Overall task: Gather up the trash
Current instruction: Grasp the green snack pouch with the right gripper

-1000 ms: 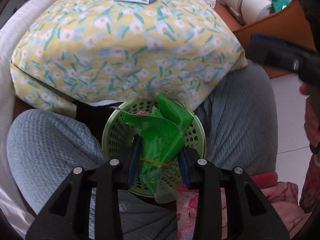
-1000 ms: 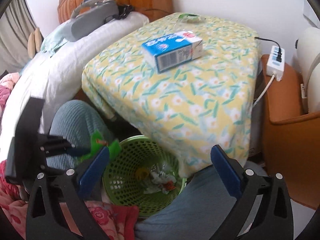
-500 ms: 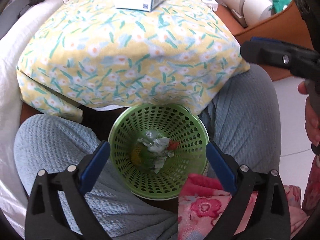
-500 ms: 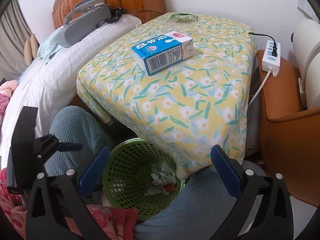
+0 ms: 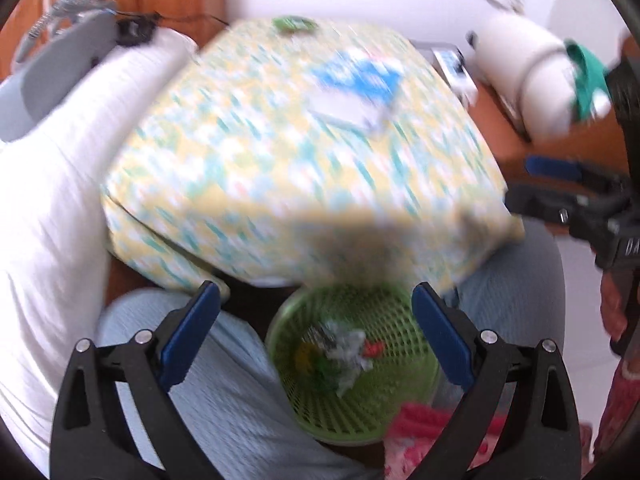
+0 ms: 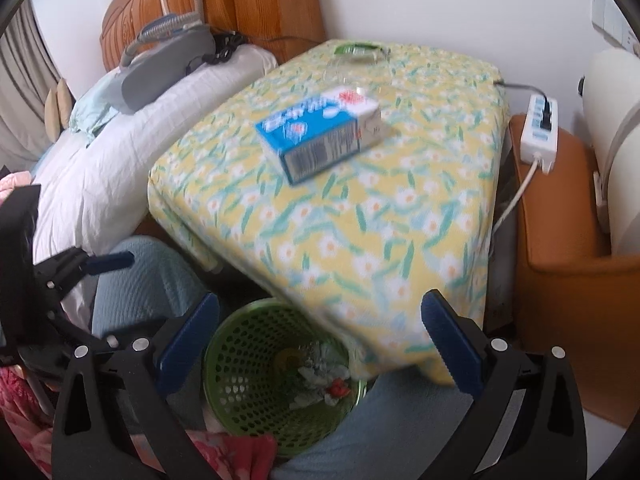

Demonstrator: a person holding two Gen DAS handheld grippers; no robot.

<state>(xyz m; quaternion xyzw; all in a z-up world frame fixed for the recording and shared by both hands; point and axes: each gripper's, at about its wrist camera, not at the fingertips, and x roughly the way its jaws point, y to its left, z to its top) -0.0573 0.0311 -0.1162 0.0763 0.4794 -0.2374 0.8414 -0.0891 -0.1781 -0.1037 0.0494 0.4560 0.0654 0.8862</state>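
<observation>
A green perforated basket (image 5: 404, 396) sits between the person's knees and holds crumpled wrappers (image 5: 344, 354); it also shows in the right wrist view (image 6: 240, 392). A blue and white milk carton (image 6: 320, 138) lies on the flowered table top (image 6: 400, 240), blurred in the left wrist view (image 5: 354, 90). A clear plastic piece with a green rim (image 6: 358, 50) lies at the table's far edge. My left gripper (image 5: 316, 336) is open and empty above the basket. My right gripper (image 6: 320, 340) is open and empty above the basket and the table's near edge.
A white pillow (image 6: 104, 176) with a grey device (image 6: 164, 64) lies left of the table. A white power strip (image 6: 540, 132) rests on a brown seat (image 6: 560, 272) at right. White rolls (image 5: 532, 76) stand at the far right. Pink flowered fabric (image 6: 224, 456) lies below the basket.
One second ago my left gripper was shut on a green plastic bag over the basket. It opened, the bag dropped in, and both grippers have tilted up toward the table.
</observation>
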